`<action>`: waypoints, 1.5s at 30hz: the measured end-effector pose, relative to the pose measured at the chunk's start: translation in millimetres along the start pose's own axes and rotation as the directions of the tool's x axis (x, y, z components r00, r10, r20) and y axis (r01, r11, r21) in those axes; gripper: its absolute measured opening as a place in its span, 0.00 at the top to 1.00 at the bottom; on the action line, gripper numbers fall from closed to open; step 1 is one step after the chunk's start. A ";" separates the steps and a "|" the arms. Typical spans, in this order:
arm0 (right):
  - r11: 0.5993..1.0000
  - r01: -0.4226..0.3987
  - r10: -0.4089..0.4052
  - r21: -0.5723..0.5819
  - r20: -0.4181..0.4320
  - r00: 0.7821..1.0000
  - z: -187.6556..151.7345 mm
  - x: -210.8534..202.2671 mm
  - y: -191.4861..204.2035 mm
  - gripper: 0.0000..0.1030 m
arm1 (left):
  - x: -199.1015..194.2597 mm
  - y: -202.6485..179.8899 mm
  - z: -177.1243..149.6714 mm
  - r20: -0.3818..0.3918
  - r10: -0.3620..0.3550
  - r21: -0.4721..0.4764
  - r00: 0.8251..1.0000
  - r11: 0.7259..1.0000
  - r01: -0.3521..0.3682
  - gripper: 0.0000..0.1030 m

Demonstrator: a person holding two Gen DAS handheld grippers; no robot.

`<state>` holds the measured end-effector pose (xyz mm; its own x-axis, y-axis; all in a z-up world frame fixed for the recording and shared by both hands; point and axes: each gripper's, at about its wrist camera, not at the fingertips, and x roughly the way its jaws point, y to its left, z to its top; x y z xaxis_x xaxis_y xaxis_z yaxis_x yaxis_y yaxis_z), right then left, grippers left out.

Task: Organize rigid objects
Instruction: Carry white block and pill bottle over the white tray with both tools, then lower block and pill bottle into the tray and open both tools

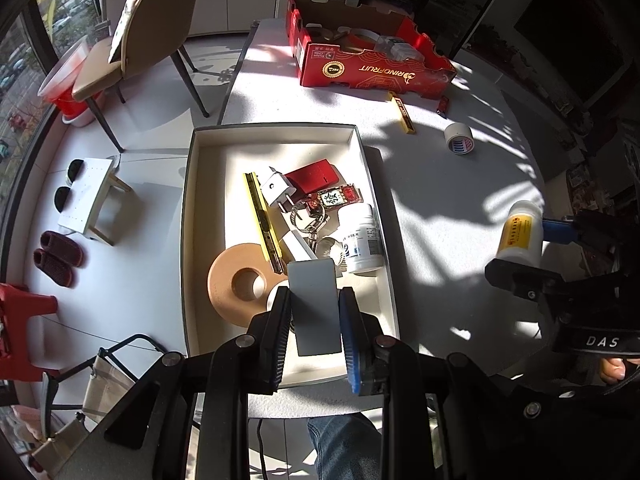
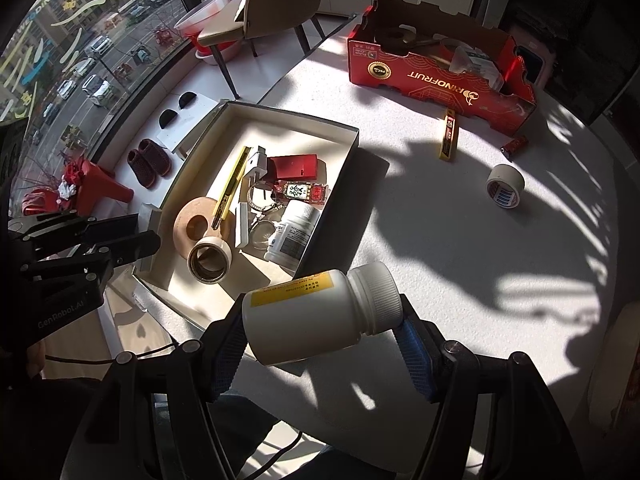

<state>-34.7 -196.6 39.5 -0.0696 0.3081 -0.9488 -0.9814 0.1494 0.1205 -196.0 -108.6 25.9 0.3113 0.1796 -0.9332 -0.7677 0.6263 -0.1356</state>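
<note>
The left claw [image 1: 314,312] is clamped on a flat grey rectangular block [image 1: 314,306], held upright between its pads above the near end of the shallow white cardboard box [image 1: 190,200]. The right claw [image 2: 320,332] grips a white plastic bottle with a yellow label and ribbed cap [image 2: 320,314], lying crosswise between the blue pads, above the white tabletop [image 2: 460,240] just beside the box's near corner. Directly beyond the left claw, inside the box, lie a tan wooden ring [image 1: 240,282], a cream tape roll [image 2: 210,258], a yellow utility knife [image 1: 262,216] and a second white pill bottle with a printed label [image 1: 360,238]. Farther in are a tangle of metal key rings [image 1: 310,220], a white plug adapter [image 1: 276,188], a red flat case [image 1: 312,176] and a red tag bearing a character [image 1: 336,198]. Beyond the box, on the tabletop, rest a slim yellow blade case [image 1: 402,114], a white tape roll with blue print [image 1: 459,139] and a small red cylinder [image 2: 515,146], well apart. Farthest stands a red cardboard fruit tray [image 1: 360,68] with assorted items.
</note>
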 end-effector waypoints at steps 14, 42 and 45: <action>1.000 -0.020 0.020 -0.018 -0.020 1.000 -1.4 7.4 8.5 0.32 | -1.9 8.9 -10.9 -0.011 0.018 -0.028 1.000 0.999 -0.019 0.75; 0.985 -0.109 0.076 -0.135 -0.230 0.970 28.5 94.2 69.2 0.32 | 63.4 39.1 -20.1 -0.148 0.125 -0.151 0.981 0.977 -0.147 0.74; 0.984 -0.111 0.075 -0.138 -0.245 0.967 27.7 98.5 68.5 0.32 | 64.6 38.4 -21.2 -0.144 0.156 -0.142 0.977 0.974 -0.176 0.58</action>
<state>-103.8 -130.0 -37.6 -0.1846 0.0786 -0.9797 -0.9828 -0.0170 0.1839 -217.3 -89.1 -46.7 0.1040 0.1638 -0.9810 -0.8823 0.4704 -0.0150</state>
